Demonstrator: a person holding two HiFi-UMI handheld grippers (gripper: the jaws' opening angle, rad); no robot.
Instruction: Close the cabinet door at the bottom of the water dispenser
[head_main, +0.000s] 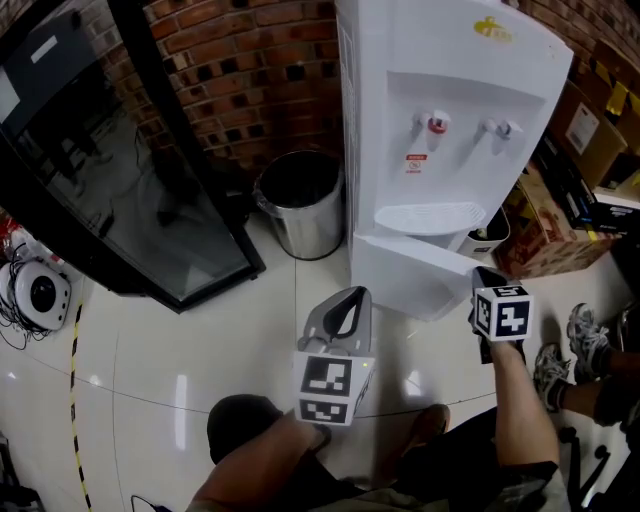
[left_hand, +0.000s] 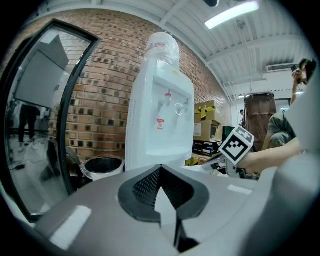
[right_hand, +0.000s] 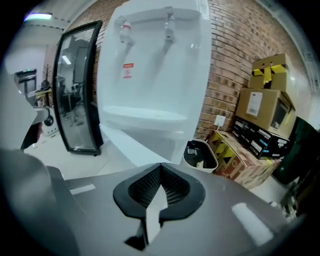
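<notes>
The white water dispenser (head_main: 450, 130) stands against the brick wall. Its bottom cabinet door (head_main: 415, 275) hangs swung open toward me. My right gripper (head_main: 485, 272) is shut and empty, its tip close to the door's free right edge; whether it touches the door I cannot tell. In the right gripper view the shut jaws (right_hand: 160, 165) point at the open door (right_hand: 135, 147) below the drip tray. My left gripper (head_main: 350, 298) is shut with nothing in it, low over the floor in front of the door. In the left gripper view it (left_hand: 160, 167) faces the dispenser (left_hand: 160, 120).
A steel waste bin (head_main: 300, 205) stands left of the dispenser, and a black-framed glass door (head_main: 130, 190) further left. Right of the dispenser are a small white bin (head_main: 490, 235) and cardboard boxes (head_main: 545, 235). A person's shoes (head_main: 580, 340) rest at the right.
</notes>
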